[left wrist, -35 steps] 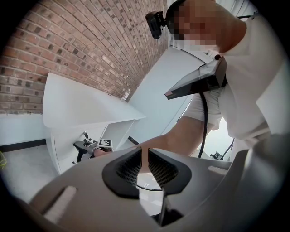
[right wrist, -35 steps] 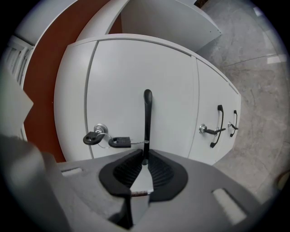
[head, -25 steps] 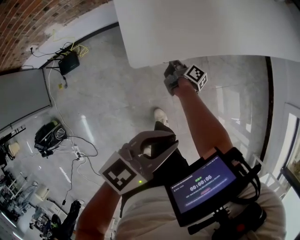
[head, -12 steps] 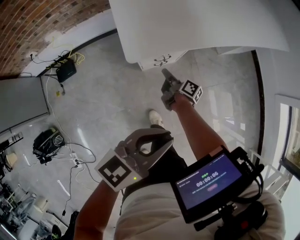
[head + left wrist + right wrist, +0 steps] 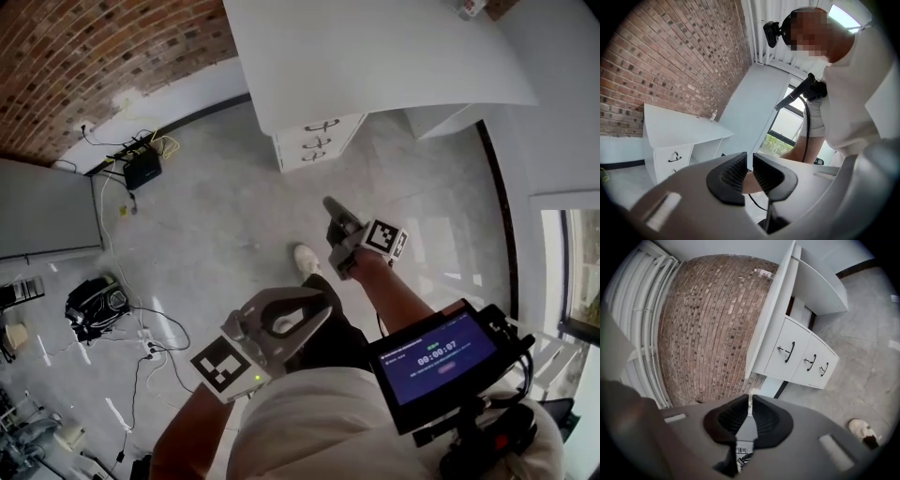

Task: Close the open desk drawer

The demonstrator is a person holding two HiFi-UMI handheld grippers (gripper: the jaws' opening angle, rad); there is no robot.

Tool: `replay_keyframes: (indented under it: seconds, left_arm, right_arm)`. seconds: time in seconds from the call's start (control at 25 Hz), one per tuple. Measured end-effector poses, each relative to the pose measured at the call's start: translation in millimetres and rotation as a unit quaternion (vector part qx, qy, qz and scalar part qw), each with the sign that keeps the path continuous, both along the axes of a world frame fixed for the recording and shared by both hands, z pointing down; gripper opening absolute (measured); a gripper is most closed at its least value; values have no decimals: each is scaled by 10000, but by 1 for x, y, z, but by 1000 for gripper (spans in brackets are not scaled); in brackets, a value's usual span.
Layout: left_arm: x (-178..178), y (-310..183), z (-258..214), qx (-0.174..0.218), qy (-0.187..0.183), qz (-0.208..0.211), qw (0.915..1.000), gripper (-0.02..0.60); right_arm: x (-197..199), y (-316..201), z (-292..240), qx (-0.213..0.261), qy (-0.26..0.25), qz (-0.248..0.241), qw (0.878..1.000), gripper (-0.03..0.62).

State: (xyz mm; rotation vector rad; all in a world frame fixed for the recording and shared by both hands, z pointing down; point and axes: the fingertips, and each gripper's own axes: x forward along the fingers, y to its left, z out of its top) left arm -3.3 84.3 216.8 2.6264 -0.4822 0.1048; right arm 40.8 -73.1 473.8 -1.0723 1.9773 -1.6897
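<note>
The white desk (image 5: 375,56) stands against the brick wall, with its drawer unit (image 5: 317,142) under the near left corner. In the right gripper view its three drawer fronts (image 5: 810,359) with black handles all sit flush. My right gripper (image 5: 330,203) hangs over the floor a good way short of the drawers, pointing at them, jaws shut and empty (image 5: 750,405). My left gripper (image 5: 322,300) is held close to my body, jaws shut on nothing (image 5: 749,163). The left gripper view also catches the desk (image 5: 679,126) from the side.
A black box with cables (image 5: 142,169) lies by the skirting. A black bag (image 5: 94,298) and more cables (image 5: 155,323) sit on the floor to the left, beside a grey panel (image 5: 47,211). A screen (image 5: 441,358) hangs at my chest, and a shoe (image 5: 306,259) shows below the right gripper.
I have backed away from the desk. The right gripper, which was up under the desk edge, now hangs apart from it, and the drawer unit has come into full view. The left gripper stayed near my body.
</note>
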Motion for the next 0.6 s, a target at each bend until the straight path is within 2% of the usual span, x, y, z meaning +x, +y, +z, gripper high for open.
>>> replay_keyframes:
  seconds: [0.16,0.32,0.48,0.6]
  left_arm:
    - [-15,54,-19,53,-121,-101,9999,5]
    - [-30,86,-38,22,4,-165,9999,3]
    - [-38,110,-52,-82,151,-107,9998,3]
    - [-44,123,-58,-24,45,-122,9999,3]
  right_arm:
    - [-13,61,-52,336,-6,-222,9992,11]
    - [-31,102,-107,732,-115,-525,9959,3]
    - [-40,137,-145,947,221,-832,9918,3]
    - [-49,158,-180,1324,413,-1093,9843,2]
